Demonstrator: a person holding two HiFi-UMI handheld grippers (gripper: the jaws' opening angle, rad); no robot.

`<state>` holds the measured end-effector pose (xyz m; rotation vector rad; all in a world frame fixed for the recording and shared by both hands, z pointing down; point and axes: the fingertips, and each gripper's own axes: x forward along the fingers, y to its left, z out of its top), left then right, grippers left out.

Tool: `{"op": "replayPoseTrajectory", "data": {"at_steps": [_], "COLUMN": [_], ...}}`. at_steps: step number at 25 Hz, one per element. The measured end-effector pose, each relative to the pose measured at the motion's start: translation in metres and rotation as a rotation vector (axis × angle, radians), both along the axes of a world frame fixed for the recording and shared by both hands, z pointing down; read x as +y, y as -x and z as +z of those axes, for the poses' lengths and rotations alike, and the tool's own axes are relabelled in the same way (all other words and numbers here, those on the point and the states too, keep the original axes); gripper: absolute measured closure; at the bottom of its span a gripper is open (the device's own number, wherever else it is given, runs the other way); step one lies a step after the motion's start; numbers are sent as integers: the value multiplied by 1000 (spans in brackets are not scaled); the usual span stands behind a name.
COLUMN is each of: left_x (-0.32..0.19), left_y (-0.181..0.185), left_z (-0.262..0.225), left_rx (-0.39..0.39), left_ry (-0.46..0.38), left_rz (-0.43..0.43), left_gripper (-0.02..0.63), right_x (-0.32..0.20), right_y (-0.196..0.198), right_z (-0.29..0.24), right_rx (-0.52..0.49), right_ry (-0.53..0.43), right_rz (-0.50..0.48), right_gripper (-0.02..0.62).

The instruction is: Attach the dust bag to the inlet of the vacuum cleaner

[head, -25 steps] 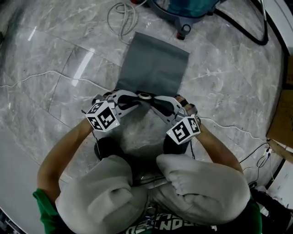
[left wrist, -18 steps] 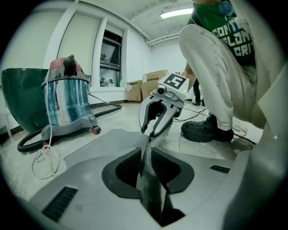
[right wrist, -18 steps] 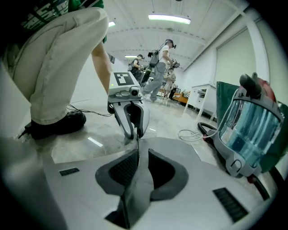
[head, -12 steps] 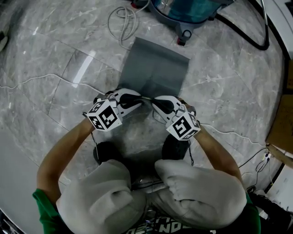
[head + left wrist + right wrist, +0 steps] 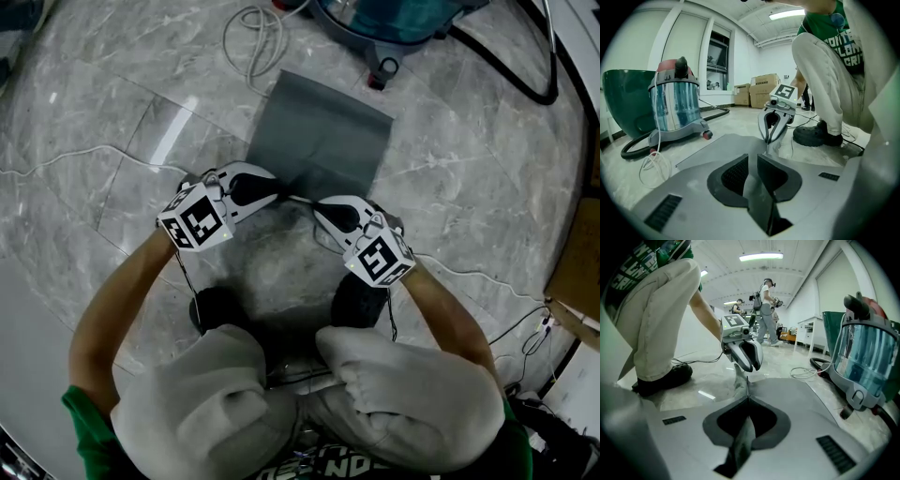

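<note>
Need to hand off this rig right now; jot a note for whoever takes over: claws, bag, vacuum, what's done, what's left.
The left claw is shut on the near edge of the dust bag.
The right claw is shut on that same edge, tip to tip with the left one.
The rest of the bag lies spread on the floor toward the vacuum cleaner, which stands just beyond its far edge.
Done: bag gripped by both claws.
Left: carry it to the vacuum's inlet and attach it. The inlet itself does not show in any view.
</note>
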<state>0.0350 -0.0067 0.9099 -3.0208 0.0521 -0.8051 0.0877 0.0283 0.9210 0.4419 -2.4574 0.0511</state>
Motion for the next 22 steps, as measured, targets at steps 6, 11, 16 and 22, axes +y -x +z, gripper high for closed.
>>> {"op": "replayPoseTrajectory", "data": {"at_steps": [6, 11, 16, 22], "left_x": [13, 21, 26, 22], "left_y": [0, -5, -14, -18], "left_z": [12, 18, 22, 22], "left_rx": [-15, -22, -21, 2], "left_ry": [41, 57, 73, 107], "left_rz": [54, 87, 108, 93], "left_gripper": [548, 554, 573, 583], "right_x": [-1, 3, 1, -5], "right_y": [0, 4, 5, 1], "right_z": [0, 0, 1, 3], "right_rx": [-1, 2, -9, -38], "right_ry": [5, 8, 13, 38], "right_rz": [-5, -33, -39, -16], "right_gripper": [578, 578, 578, 578]}}
